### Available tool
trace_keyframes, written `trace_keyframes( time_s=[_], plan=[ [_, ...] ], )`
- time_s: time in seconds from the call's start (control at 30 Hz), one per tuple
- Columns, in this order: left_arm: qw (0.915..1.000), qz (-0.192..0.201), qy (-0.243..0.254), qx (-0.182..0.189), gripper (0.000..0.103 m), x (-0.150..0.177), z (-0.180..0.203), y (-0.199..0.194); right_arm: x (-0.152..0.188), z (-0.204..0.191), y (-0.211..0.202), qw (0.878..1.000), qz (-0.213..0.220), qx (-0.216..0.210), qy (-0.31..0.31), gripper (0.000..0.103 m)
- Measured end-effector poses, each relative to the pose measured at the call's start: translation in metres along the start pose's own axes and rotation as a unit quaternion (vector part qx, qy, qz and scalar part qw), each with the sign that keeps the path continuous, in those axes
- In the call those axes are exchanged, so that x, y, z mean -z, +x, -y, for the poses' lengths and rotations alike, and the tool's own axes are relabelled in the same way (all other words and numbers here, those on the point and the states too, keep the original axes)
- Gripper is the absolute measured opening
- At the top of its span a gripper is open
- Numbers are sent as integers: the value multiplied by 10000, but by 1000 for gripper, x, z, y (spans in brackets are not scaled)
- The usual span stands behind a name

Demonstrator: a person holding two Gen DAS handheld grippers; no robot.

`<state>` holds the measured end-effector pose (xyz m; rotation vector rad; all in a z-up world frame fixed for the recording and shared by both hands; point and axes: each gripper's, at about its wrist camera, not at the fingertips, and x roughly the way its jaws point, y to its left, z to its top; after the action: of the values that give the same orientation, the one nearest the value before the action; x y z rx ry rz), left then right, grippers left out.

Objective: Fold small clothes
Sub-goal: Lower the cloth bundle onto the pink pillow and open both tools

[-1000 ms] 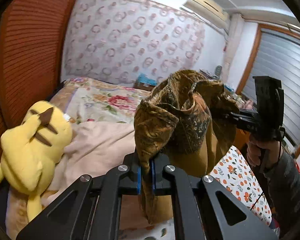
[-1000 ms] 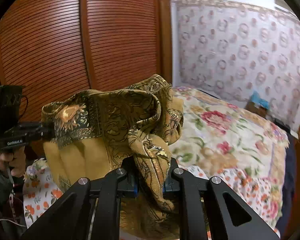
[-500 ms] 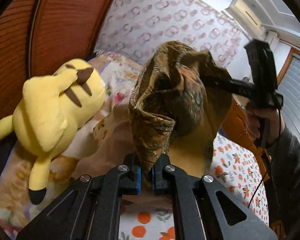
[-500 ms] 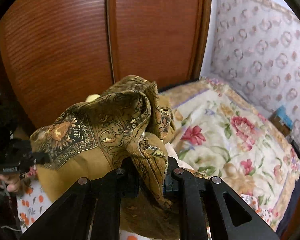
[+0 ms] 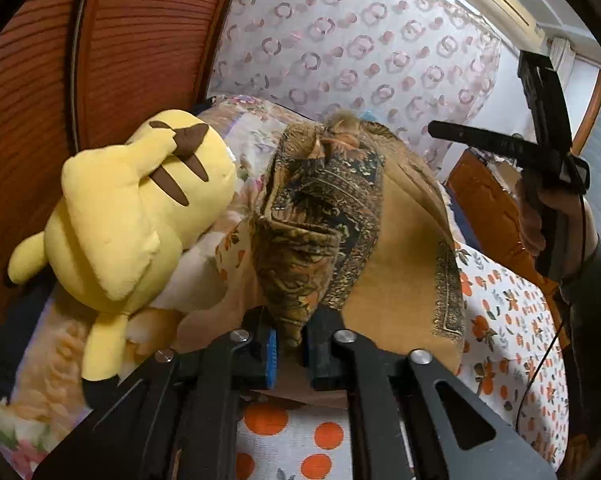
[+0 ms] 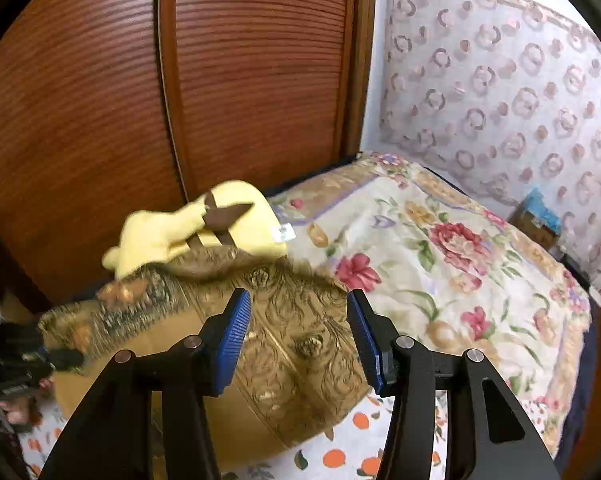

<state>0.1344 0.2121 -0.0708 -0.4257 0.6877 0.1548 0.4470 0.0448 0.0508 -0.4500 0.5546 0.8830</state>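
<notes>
The left wrist view is giving us the grip: the left gripper is pinching a bunched fold of the brown patterned cloth between its nearly closed fingers, blue ribbed pads pressing the fabric. The cloth is rising from there in a crumpled peak and draping down over the bed, plain mustard on one face, dense gold-and-black paisley with a bordered edge on the other. Only this view is showing the right gripper from outside, held up at the right in the person's hand, clear of the cloth. The right wrist view is supplying what that angle hides: the right gripper is standing wide open, its fingers holding nothing, with the cloth lying spread beneath and beyond them. One cloth, two grippers, and one yellow plush toy with brown stripes, soft and rounded, lying just beside the cloth. Beneath it all, a white sheet with orange fruit print is covering the near bed, and the right view alone is showing the big floral quilt and ribbed wooden wardrobe doors.
</notes>
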Motion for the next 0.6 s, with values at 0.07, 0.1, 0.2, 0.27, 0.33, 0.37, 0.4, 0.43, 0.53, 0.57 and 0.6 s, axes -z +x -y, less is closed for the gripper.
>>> trace_keyframes(
  time_s=[0.07,0.1,0.2,0.27,0.33,0.37,0.4,0.43,0.53,0.57,0.6],
  plan=[
    [9999,92,12,-94,37,-2,-2,-7,-2,1,1,10000,83,40,22,52],
    [9998,166,15,-109,43,-4,-3,-10,-3,-1,4,9999,101,-6,46,52],
    [9989,428,73,-175,76,-12,-3,-26,11,-11,-1,9997,87,-178,106,52],
    [9978,624,152,-169,88,-17,1,-35,19,-15,1,9993,46,-343,121,52],
    [9978,570,300,-152,91,-21,7,-31,27,-18,4,9991,-49,-412,121,52],
    [9978,505,381,-191,92,-22,12,-26,32,-19,10,9990,-105,-411,123,52],
    [9977,445,457,-243,92,-22,15,-21,31,-19,10,9989,-140,-437,138,52],
    [9975,337,568,-257,92,-20,19,-14,34,-19,16,9985,-191,-484,171,52],
    [9962,-73,723,-474,92,-11,20,11,38,-19,31,9984,-304,-436,191,53],
    [9960,-140,715,-523,92,-8,18,14,38,-18,36,9985,-319,-404,190,53],
    [9955,-238,681,-609,92,-4,13,20,40,-18,41,9985,-335,-379,207,53]
  ],
)
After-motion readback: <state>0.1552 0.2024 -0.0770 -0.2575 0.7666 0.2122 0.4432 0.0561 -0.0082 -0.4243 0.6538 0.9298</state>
